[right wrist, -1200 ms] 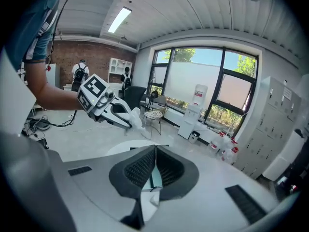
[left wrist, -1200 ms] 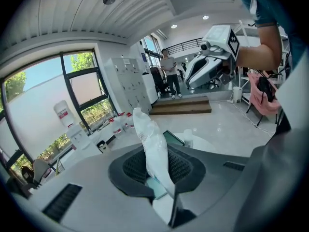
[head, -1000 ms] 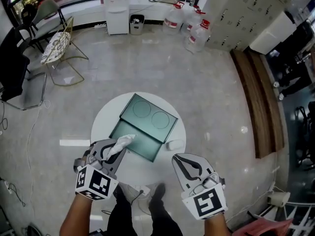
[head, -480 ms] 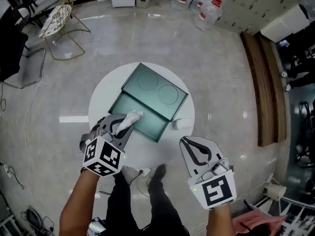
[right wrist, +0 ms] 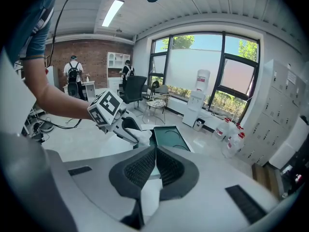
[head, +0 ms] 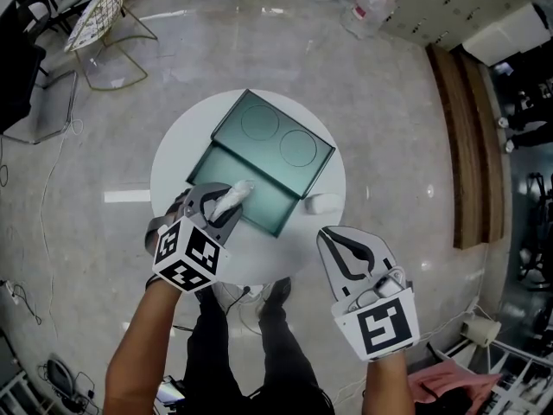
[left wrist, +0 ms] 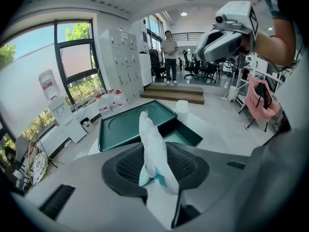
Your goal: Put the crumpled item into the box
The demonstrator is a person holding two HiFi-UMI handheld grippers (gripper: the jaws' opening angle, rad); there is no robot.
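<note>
Since the earlier frame, both grippers have been brought lower toward the round white bench (head: pixel 169 164). The left gripper (head: pixel 218 206) has been carried up to the near left edge of the green box (head: pixel 263 207). Its jaws have just been opening and are now seen standing apart. The crumpled white item (head: pixel 232 195) stands upright between them, with a gap visible on each side, so it is not pressed by the pads. Its upper end sticks out past the jaw tips and is seen over the near left corner of the box's open tray. Whether it touches the box cannot be told.

The box's lid (head: pixel 275 142) is laid open on the far side of the tray, and two round recesses are shown in its inner face. A small white container (head: pixel 321 203) is set on the bench just beside the right corner of the box.

The right gripper (head: pixel 333 237) is held off the near right edge of the bench, apart from the box. Its jaws are closed together, and nothing is held between them. The person's dark shoes (head: pixel 278 292) are seen on the pale floor below the bench.
</note>
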